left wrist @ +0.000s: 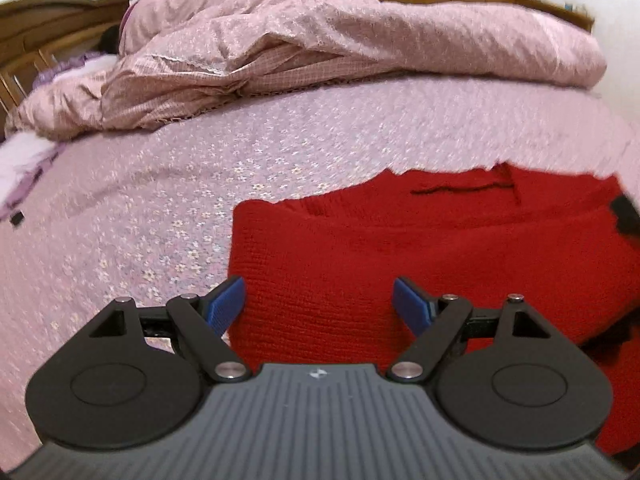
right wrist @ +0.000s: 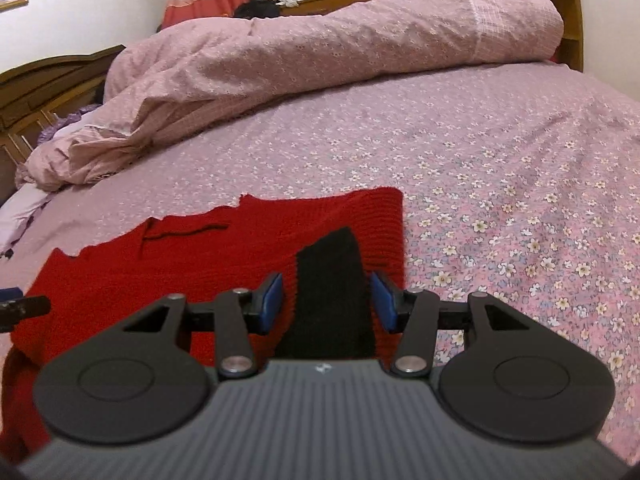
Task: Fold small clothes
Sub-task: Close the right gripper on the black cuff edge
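Observation:
A small red knitted garment (left wrist: 400, 248) lies flat on the floral bedsheet (left wrist: 200, 184). My left gripper (left wrist: 318, 304) is open and empty, its jaws wide apart over the garment's near left part. In the right wrist view the garment (right wrist: 200, 264) shows a black knitted patch (right wrist: 332, 280) near its right edge. My right gripper (right wrist: 326, 300) is open, its blue pads (right wrist: 270, 300) on either side of the black patch, above it; contact cannot be told. The left gripper's edge shows at the far left of the right wrist view (right wrist: 22, 308).
A bunched pink duvet (left wrist: 320, 48) lies across the far side of the bed (right wrist: 320, 52). A wooden headboard (left wrist: 44, 36) is at the left, and a wooden footboard shelf (right wrist: 568, 20) at the far right. Bare floral sheet (right wrist: 520, 200) lies right of the garment.

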`<state>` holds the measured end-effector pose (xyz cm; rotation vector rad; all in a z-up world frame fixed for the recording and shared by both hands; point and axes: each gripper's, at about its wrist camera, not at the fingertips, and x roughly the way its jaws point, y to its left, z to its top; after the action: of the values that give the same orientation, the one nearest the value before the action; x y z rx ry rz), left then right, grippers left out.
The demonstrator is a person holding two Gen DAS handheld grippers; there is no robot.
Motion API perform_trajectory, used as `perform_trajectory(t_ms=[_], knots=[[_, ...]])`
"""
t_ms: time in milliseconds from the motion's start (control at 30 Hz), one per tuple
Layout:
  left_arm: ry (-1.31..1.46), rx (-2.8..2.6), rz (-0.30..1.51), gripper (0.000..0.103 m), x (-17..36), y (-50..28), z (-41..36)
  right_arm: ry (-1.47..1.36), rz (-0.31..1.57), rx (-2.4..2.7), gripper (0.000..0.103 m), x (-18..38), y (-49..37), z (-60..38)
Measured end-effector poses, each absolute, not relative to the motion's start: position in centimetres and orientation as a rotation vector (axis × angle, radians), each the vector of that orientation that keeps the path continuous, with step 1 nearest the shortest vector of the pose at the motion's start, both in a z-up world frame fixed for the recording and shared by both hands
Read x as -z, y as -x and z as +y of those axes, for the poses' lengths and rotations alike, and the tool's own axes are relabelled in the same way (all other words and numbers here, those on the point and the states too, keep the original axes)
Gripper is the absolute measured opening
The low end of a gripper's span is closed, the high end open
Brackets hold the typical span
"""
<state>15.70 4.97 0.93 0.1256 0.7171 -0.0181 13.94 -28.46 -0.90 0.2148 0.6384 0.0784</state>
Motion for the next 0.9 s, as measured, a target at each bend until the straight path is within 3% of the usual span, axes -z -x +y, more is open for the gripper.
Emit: perform_trajectory(t_ms=[133,233,300,533,733,900], knots=[[-0.144,-0.02,0.737,0.085,0.5,-16.7,5.2,-0.22,0.616,-0.089,0.05,0.6,-14.0,-28.5],[-0.112,-0.029,0.737,0.085,0.3,-17.0,5.6,-0.152,0.652,-0.099,0.021,0.9,-14.5,-27.8],[-0.093,-0.01,0.709,0.084,-0.4,-16.9,5.7,-0.135,0.627,-0.112,0.013,0.3,-14.4,-27.6],[-0.157,-0.012,0.669,0.084,-0.3,-18.6,4.8,-0.109,0.455,-0.036,0.013,-2.5,-14.7,-27.4],[-0.13,-0.061,0.703,0.087,2.1,-21.2,6.0,-0.103,0.585,0.033,0.013,1.5,-17.6,-27.9],[-0.094,-0.056,0.718,0.091,2.4,-21.8,6.7,-0.138,0.58,0.04,0.018,1.9,-17.6,-28.2]])
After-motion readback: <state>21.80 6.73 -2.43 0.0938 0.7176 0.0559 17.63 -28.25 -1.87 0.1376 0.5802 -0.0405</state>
